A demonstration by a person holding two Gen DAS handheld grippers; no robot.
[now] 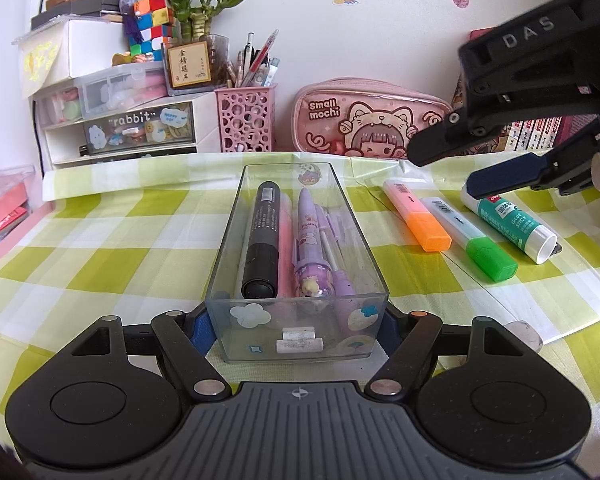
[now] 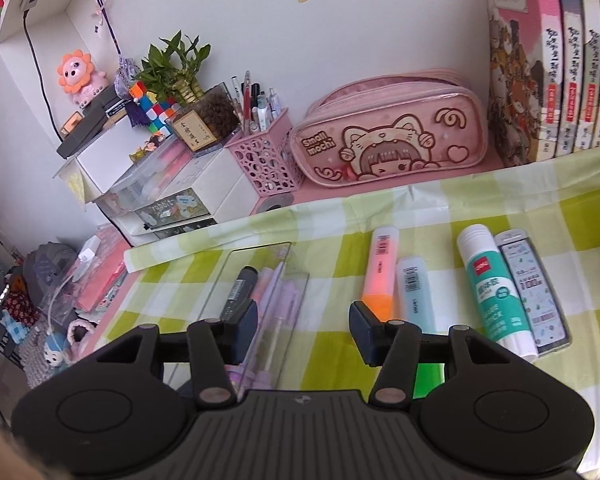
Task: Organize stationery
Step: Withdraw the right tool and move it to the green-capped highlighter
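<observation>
Left wrist view:
Left tool (image 1: 296,326): pinching the near end of the clear tray (image 1: 236,240) on the green-checked table (image 1: 80,248).
Tray contents: black marker (image 1: 262,236), purple pens (image 1: 314,248).
Right of tray: orange highlighter (image 1: 418,216), green highlighter (image 1: 470,236), glue stick (image 1: 512,226), side by side.
Right tool (image 1: 440,168): spread, empty, above the far ends of these three.
Far edge: pink pen holder (image 1: 246,120), pink pencil case (image 1: 370,120), drawer unit (image 1: 136,128).

Right wrist view:
Right tool (image 2: 304,322): spread, nothing between its pads.
In the way: the tray's right wall (image 2: 276,320) lies between the pads.
Beyond glue stick (image 2: 494,292): flat packaged item (image 2: 534,288) touching it.
Far right: books (image 2: 556,60).
</observation>
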